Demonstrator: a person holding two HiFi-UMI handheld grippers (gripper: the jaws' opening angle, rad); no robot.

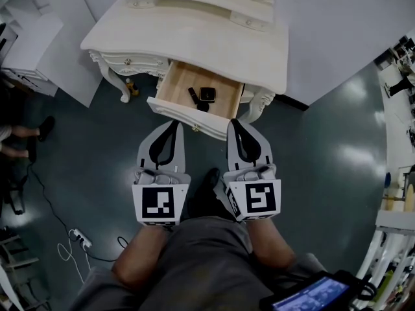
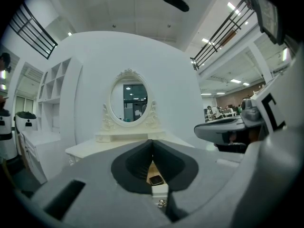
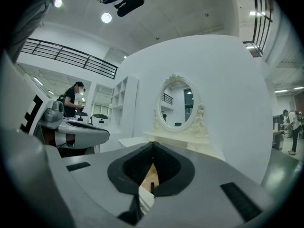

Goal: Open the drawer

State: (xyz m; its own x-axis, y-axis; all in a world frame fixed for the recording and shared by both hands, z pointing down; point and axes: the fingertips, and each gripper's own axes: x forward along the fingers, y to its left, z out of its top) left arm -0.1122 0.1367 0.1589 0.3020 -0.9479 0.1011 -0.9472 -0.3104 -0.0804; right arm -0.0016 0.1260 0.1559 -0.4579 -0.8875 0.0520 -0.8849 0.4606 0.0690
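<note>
Both tongs are clenched and empty: our left gripper [image 1: 174,124] and our right gripper [image 1: 234,122] hang side by side in front of us, each with its jaws pressed tip to tip, and each gripper's own view shows the pads meeting with nothing between them. In the head view their tips overlap the front edge of the drawer [image 1: 183,78], which stands open, drawn out from under the top of the cream dressing table [image 1: 194,37] towards us. On its bare wooden floor lie a small dark square device [image 1: 207,94] with an orange rim and, just beside it on the left, a slim black bar [image 1: 193,96]. The drawer's long axis runs along the table's front edge, across our view and dipping slightly to the right. Its white front, with a small metal knob [image 1: 195,128], faces the grippers.
</note>
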